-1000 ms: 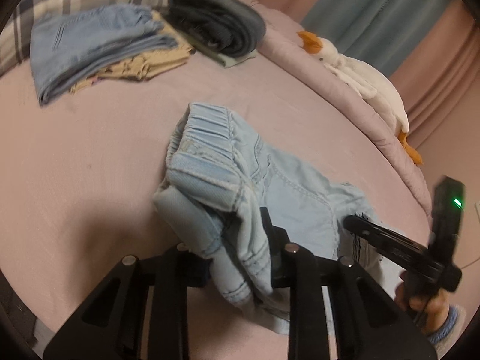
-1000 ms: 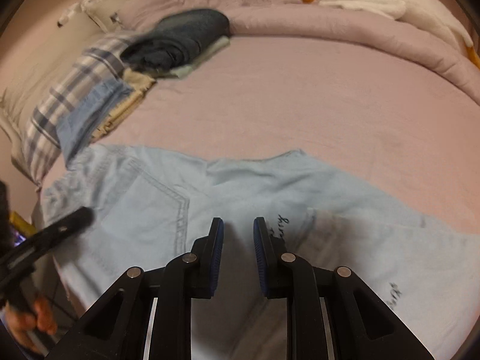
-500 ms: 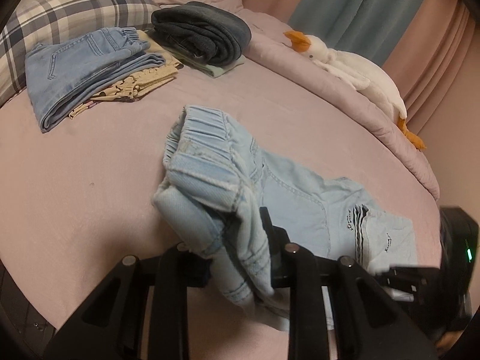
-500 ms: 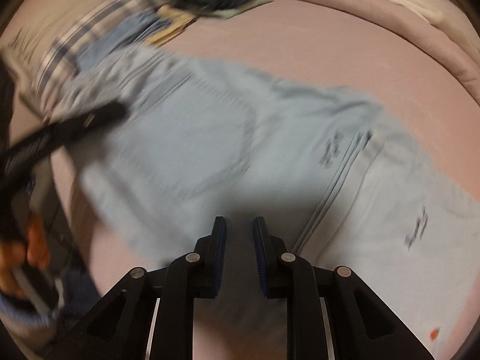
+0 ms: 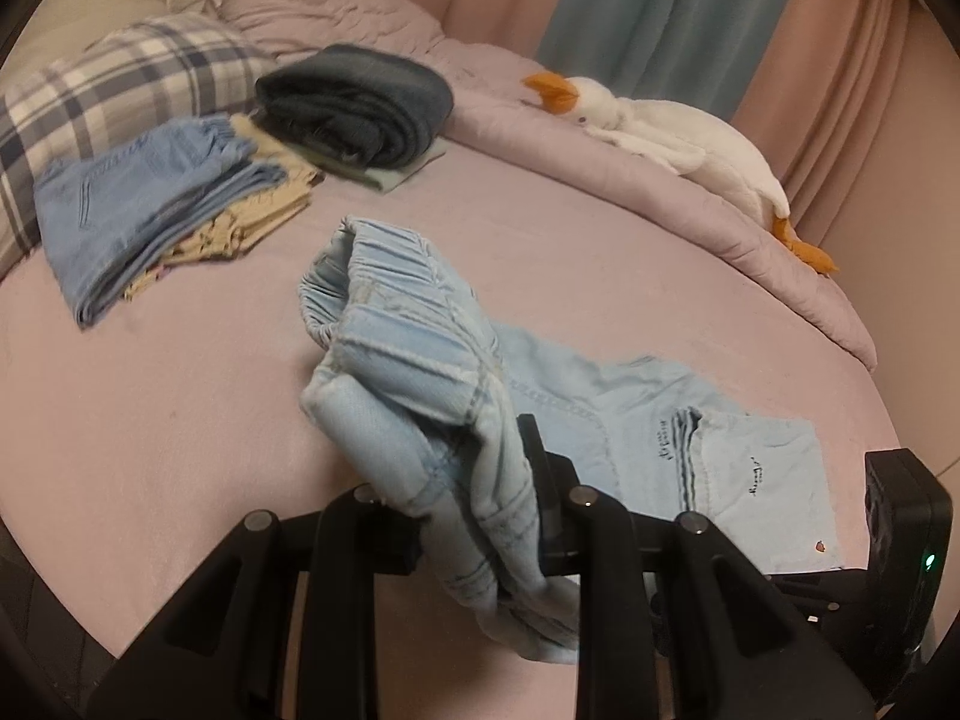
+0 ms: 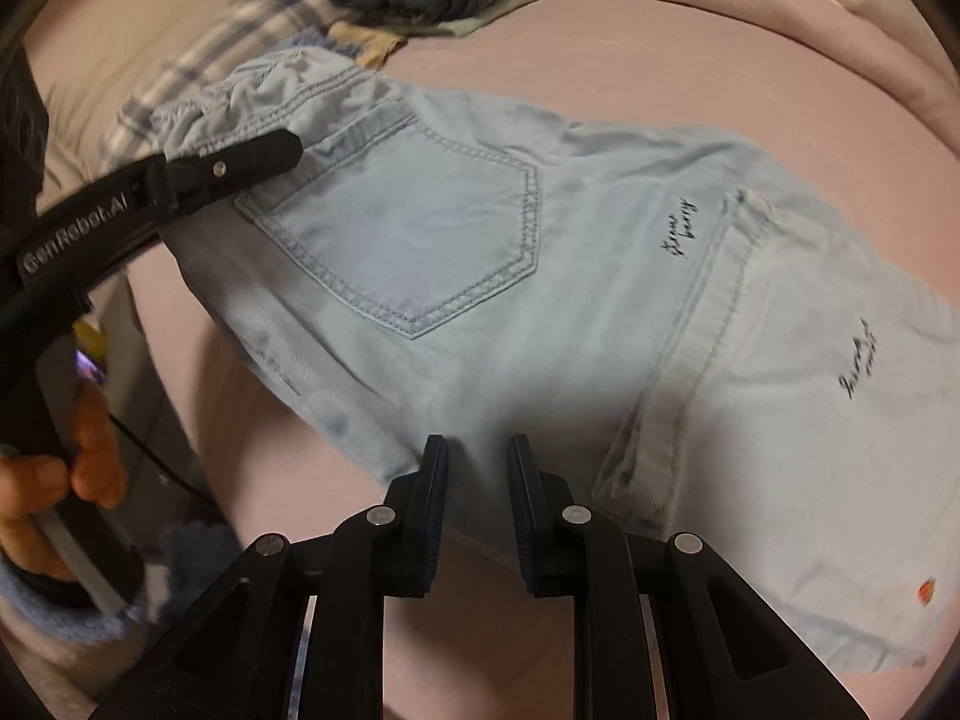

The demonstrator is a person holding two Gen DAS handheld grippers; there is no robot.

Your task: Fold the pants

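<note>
Left wrist view: the left gripper (image 5: 480, 516) has its jaws pinched on the waistband end of the light blue pants (image 5: 606, 420), lifting that bunched elastic edge off the pink bed (image 5: 180, 420) while the legs lie flat on the sheet beyond it. Behind the pants lie a folded blue jeans pile (image 5: 138, 204), a dark folded garment (image 5: 360, 102) on a pale green one, a plaid pillow (image 5: 120, 90), and a white plush goose (image 5: 660, 132) along the rolled duvet. Right wrist view: the right gripper (image 6: 477, 480) hangs just above the near edge of the pants (image 6: 480, 276), jaws spread a little and holding nothing; its blue pads face each other over bare denim. On the pants, a stitched back pocket (image 6: 408, 234) faces up, with the leg hems folded over beside it. Past the pocket, the left gripper (image 6: 264, 150) grips the waistband, held by a hand (image 6: 66, 480) beside the bed's edge.
</note>
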